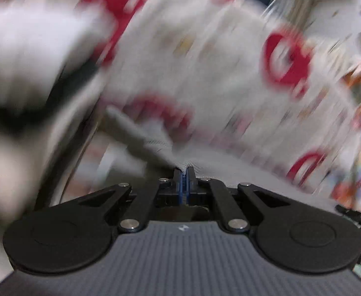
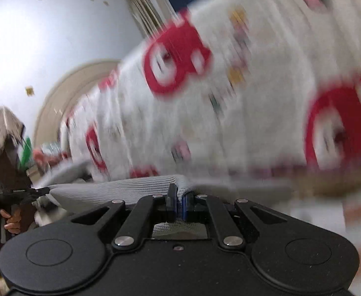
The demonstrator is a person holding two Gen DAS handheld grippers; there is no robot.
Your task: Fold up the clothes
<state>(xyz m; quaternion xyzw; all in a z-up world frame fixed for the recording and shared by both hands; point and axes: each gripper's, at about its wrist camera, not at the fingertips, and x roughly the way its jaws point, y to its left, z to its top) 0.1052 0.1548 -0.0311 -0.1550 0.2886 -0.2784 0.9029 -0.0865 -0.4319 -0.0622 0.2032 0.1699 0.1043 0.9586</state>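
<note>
Blurred room; both tools (image 1: 183,172) (image 2: 178,201) clamp garment (image 1: 205,74) hem, angled down.

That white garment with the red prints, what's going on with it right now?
A person is holding the white knitted garment with red prints spread out between two tools. The left hand-held gripper is shut on its grey ribbed hem, and the right hand-held gripper is shut on the same hem further along. Both views are motion-blurred, and no fold is visible yet.
</note>
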